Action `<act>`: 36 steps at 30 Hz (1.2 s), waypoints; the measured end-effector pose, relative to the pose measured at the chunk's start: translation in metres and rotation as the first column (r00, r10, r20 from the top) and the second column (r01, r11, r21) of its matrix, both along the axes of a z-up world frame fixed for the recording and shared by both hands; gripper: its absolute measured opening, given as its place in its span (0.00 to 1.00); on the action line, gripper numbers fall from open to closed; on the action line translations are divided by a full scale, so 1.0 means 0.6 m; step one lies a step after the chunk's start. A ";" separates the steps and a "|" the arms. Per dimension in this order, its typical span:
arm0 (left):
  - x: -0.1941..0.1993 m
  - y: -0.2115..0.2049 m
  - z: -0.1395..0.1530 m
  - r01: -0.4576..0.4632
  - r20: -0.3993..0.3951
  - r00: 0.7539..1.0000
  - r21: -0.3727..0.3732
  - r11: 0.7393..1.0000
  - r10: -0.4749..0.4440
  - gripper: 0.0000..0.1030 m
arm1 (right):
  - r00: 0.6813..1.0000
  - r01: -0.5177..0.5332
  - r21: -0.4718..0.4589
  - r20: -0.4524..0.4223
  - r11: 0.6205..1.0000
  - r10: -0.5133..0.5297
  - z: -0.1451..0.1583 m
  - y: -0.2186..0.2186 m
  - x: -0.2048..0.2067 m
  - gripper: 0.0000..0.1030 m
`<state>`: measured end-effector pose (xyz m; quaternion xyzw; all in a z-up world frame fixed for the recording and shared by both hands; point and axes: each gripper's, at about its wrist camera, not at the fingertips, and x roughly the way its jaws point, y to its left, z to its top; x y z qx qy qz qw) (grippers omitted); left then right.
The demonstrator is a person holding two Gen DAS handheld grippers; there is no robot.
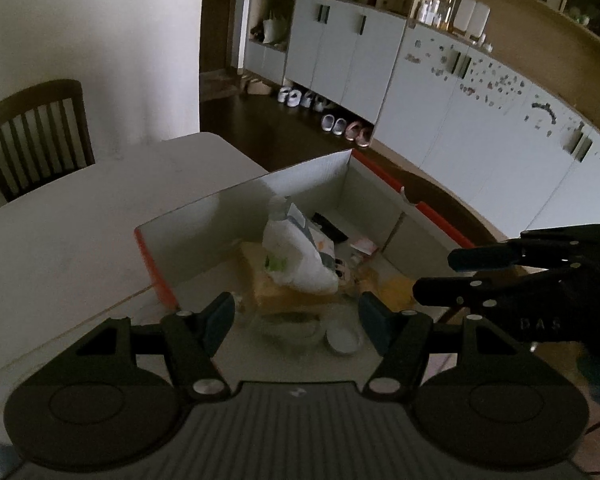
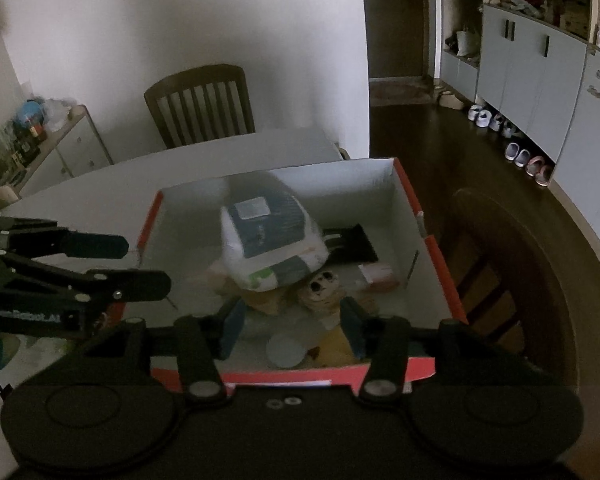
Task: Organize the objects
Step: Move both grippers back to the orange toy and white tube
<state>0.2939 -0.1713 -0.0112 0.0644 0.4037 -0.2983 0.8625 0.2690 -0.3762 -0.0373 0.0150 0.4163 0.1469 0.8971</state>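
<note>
Hovering over the box (image 2: 404, 184), both claws (image 1: 296, 322) (image 2: 292, 330) spread wide and pinching nothing, picking what to sort.

Open orange-edged box (image 2: 430, 240) — white packet (image 2: 268, 240) atop the clutter

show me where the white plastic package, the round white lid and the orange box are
white plastic package (image 2: 270, 240), right wrist view, on its blue label.
round white lid (image 2: 286, 350), right wrist view, on its flat top.
orange box (image 2: 440, 260), right wrist view, on its right wall.

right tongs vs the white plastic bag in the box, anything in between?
Yes. In the right wrist view, a small tan figure with dark eyes sits between the right tongs and the white plastic bag, inside the box.
</note>
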 end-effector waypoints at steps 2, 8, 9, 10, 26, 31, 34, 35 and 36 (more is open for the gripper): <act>-0.012 0.018 0.006 0.003 0.006 1.000 -0.009 1.000 -0.003 0.66 | 1.000 0.008 -0.006 0.012 1.000 -0.008 0.004 0.008 -0.012 0.58; -0.044 0.058 0.023 0.021 0.062 0.998 -0.011 1.000 -0.021 0.75 | 0.999 0.026 -0.018 0.041 1.000 -0.025 0.017 0.034 -0.043 0.64; -0.050 0.063 0.026 0.026 0.072 0.997 -0.009 1.000 -0.025 0.75 | 0.999 0.031 -0.014 0.042 0.999 -0.030 0.019 0.037 -0.048 0.66; -0.055 0.069 0.028 0.030 0.079 0.996 -0.007 1.000 -0.029 0.75 | 0.998 0.036 -0.009 0.043 0.999 -0.036 0.020 0.039 -0.051 0.72; -0.077 0.205 0.025 -0.033 0.048 0.998 -0.027 0.999 0.035 0.85 | 0.995 -0.011 -0.006 0.101 1.000 0.011 0.032 0.156 -0.139 1.00; -0.068 0.258 0.014 -0.084 0.033 0.996 -0.045 0.995 0.086 1.00 | 0.998 -0.040 0.016 0.053 0.999 0.039 0.019 0.193 -0.151 1.00; -0.061 0.286 0.005 -0.101 0.017 0.995 -0.049 0.994 0.101 1.00 | 0.998 -0.053 0.012 0.034 0.999 0.053 0.009 0.218 -0.156 1.00; -0.059 0.296 0.001 -0.104 0.016 0.994 -0.048 0.993 0.105 1.00 | 0.998 -0.056 0.011 0.029 0.998 0.056 0.006 0.224 -0.158 1.00; -0.058 0.306 -0.003 -0.108 0.016 0.994 -0.043 0.993 0.108 1.00 | 0.998 -0.059 0.009 0.023 0.998 0.058 0.002 0.232 -0.158 1.00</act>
